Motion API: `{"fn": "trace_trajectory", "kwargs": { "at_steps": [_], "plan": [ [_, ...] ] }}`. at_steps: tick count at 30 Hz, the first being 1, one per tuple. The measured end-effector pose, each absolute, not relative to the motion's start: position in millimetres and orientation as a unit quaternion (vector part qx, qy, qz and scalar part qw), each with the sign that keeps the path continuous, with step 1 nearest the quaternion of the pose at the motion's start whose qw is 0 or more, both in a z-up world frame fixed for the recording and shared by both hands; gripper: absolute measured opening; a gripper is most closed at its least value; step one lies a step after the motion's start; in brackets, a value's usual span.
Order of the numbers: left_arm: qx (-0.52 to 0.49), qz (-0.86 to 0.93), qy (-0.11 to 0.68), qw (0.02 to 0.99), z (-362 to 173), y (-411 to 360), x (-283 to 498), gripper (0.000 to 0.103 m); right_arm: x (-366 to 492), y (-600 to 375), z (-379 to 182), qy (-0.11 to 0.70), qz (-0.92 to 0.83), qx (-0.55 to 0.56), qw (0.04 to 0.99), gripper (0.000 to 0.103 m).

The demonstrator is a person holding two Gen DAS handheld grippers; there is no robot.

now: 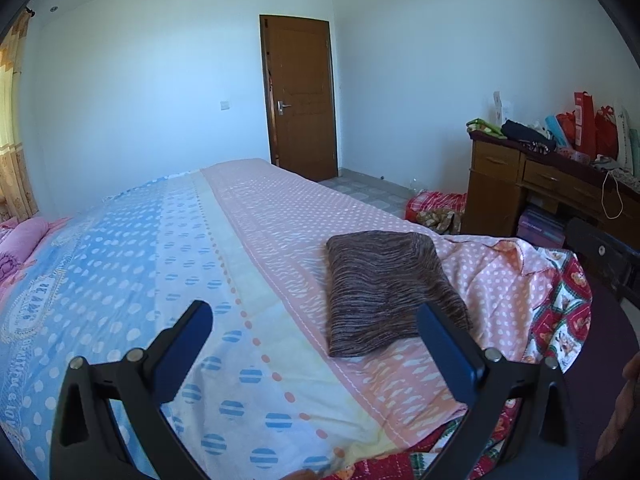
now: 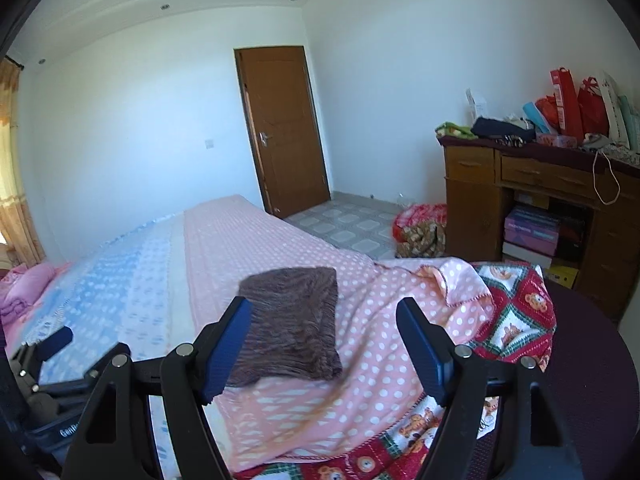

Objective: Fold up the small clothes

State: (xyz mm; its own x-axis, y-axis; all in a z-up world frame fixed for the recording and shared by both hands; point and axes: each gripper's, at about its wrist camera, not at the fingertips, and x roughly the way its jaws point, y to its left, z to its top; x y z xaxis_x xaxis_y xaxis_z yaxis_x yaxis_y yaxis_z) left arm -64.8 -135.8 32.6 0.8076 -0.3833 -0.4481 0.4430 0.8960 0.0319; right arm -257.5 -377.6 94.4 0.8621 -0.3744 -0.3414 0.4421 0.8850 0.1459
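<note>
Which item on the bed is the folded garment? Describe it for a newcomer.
Start at the bed, on its pink polka-dot side nearest the wooden desk. The folded garment lies flat there, a neat rectangle. It alone is dark brown with fine stripes; everything around it is pastel or red patchwork.

Ahead of me I see a closed brown door in the white wall, a wooden worktop crowded with red bags, and a bear-patterned quilt at the bed's corner.
</note>
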Motion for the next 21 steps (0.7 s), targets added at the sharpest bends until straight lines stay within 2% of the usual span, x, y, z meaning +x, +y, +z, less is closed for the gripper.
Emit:
{"fn": "trace_trajectory", "kwargs": {
  "at_steps": [10,21],
  "plan": [
    [0.066,-0.214,0.197,0.955,45.5,-129.9,-77.8,0.103,-257.9,-350.8,100.4,0.142,-0.203,0.066,0.967,0.076],
    [0.061,-0.204,0.205,0.955,41.8,-128.2,-71.8,0.103,-253.4,-354.2,92.4,0.155,-0.208,0.074,0.963,0.076]
  ]
}}
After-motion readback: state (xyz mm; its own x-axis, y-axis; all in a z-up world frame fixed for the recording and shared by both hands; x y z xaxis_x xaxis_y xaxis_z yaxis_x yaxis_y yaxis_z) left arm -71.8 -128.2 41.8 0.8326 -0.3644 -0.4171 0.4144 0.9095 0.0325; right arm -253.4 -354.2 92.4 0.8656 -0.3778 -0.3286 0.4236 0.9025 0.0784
